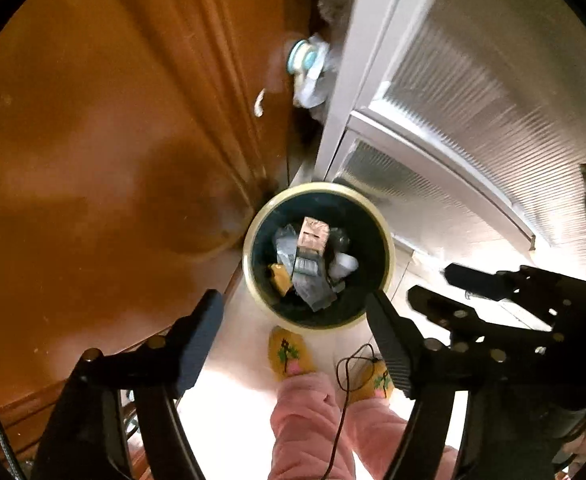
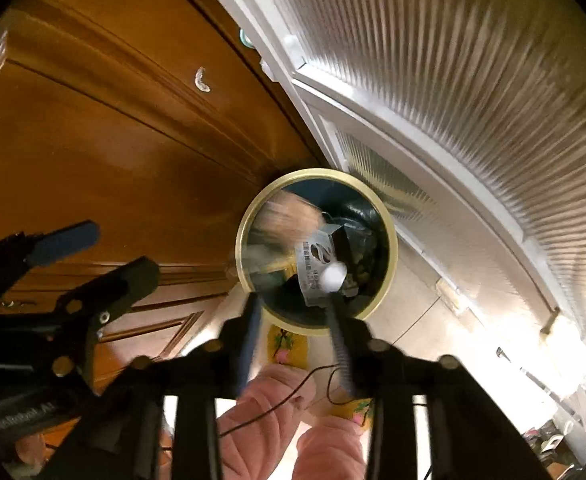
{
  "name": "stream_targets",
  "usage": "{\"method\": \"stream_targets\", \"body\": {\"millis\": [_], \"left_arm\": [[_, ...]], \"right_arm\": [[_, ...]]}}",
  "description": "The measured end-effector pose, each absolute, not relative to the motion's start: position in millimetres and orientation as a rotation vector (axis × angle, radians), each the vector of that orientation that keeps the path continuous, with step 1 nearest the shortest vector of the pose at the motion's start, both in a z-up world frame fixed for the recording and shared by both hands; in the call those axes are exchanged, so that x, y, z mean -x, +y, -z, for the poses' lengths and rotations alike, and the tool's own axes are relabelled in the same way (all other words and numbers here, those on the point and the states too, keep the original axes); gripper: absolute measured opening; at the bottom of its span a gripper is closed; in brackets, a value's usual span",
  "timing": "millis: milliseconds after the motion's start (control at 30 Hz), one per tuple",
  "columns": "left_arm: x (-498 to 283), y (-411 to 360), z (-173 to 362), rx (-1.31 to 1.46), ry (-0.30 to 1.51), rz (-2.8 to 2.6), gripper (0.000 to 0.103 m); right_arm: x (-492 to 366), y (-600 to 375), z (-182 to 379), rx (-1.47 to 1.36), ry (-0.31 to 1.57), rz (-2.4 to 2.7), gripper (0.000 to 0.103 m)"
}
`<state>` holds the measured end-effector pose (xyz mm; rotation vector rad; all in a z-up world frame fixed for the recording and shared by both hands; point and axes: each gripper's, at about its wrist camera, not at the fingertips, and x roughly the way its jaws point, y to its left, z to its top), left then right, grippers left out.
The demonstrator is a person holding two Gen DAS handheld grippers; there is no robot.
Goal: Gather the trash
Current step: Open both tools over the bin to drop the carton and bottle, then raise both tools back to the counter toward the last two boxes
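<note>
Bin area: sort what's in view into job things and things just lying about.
Job:
- round bin
- trash inside it
- left tool, open
- right tool, open above the bin

Lying about:
- wooden door
- white ribbed-glass door
- yellow slippers
- thin black cable

The left claw (image 1: pixel 293 312) hangs over a round bin (image 1: pixel 387 240) with a pale rim, its jaws apart and nothing between them. The bin holds crumpled wrappers (image 1: pixel 297 268) and a small tan carton (image 1: pixel 313 234). It stands beside a wooden door (image 1: pixel 113 140). Yellow slippers (image 1: pixel 289 354) show below; the right claw (image 1: pixel 445 292) is alongside.
</note>
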<state>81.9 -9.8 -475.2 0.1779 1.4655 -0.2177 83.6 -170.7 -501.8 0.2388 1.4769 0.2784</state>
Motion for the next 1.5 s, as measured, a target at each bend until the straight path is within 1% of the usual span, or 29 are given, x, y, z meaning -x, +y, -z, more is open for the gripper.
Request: {"method": "stream_targets", "body": {"millis": [100,200,400,500,733,933,1233,1500], "left_arm": [[-81.3,-4.5,466.7,-0.192,1.475,0.213,0.072],[-77.9,-4.9,450.4,-0.192,1.466,0.218,0.072],[-71.2,-3.5,401.0,-0.183,1.431,0.225,0.072],[-64.8,-8.1,371.3,-0.199,1.398,0.235,0.072],[-39.8,-17.6,282.3,-0.22,1.29,0.258,0.072],[-25.8,-19.9,217.9,-0.215,1.202,0.253,0.072],[-6.7,-27.0,148.2,-0.225,1.09,0.235,0.072],[9.5,-35.1,87.9,-0.217,0.988,0.22,0.073]], "right_arm": [[-80.1,-167.3,489.0,-0.226,1.462,-0.279,0.042],[-74.5,-163.1,464.8,-0.219,1.436,-0.291,0.042],[-65.2,-163.5,409.5,-0.208,1.379,-0.285,0.041],[-56.8,-163.7,371.3,-0.193,1.34,-0.279,0.041],[-33.7,-168.3,275.5,-0.152,1.24,-0.286,0.042],[-16.1,-175.4,209.0,-0.112,1.144,-0.291,0.041],[3.1,-184.2,141.9,-0.108,1.028,-0.3,0.041],[13.2,-190.8,103.1,-0.096,0.945,-0.348,0.041]]}}
